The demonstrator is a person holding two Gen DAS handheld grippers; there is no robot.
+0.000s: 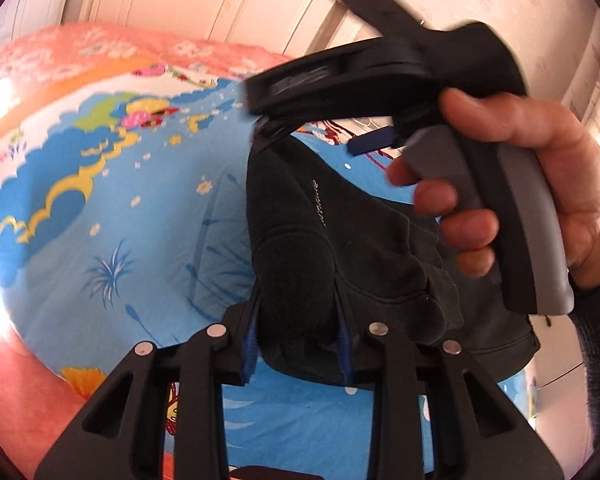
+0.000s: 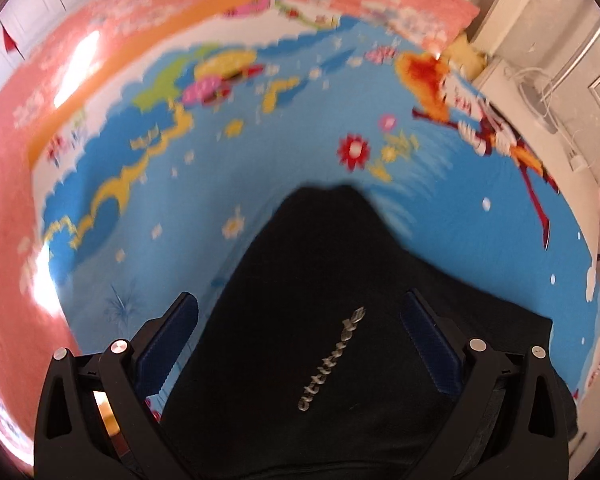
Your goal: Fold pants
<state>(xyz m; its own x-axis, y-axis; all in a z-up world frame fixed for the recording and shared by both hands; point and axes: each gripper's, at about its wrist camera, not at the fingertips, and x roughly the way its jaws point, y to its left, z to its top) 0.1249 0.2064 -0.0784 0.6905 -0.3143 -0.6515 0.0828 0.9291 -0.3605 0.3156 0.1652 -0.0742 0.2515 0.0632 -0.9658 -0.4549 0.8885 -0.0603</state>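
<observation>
While left fingers (image 1: pixel 298 344) pinch pants (image 1: pixel 340 248), right fingers (image 2: pixel 300 344) wide, pants hanging lengthwise.

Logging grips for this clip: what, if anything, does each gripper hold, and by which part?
Left gripper is shut on a bunched fold of the black pants. Right gripper stands open around the pants near the printed lettering, gripping nothing.

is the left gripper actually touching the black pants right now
Touching. The left wrist view shows the left gripper with a bunched fold of the black pants pinched between its blue pads, cloth pressed against both.
</observation>
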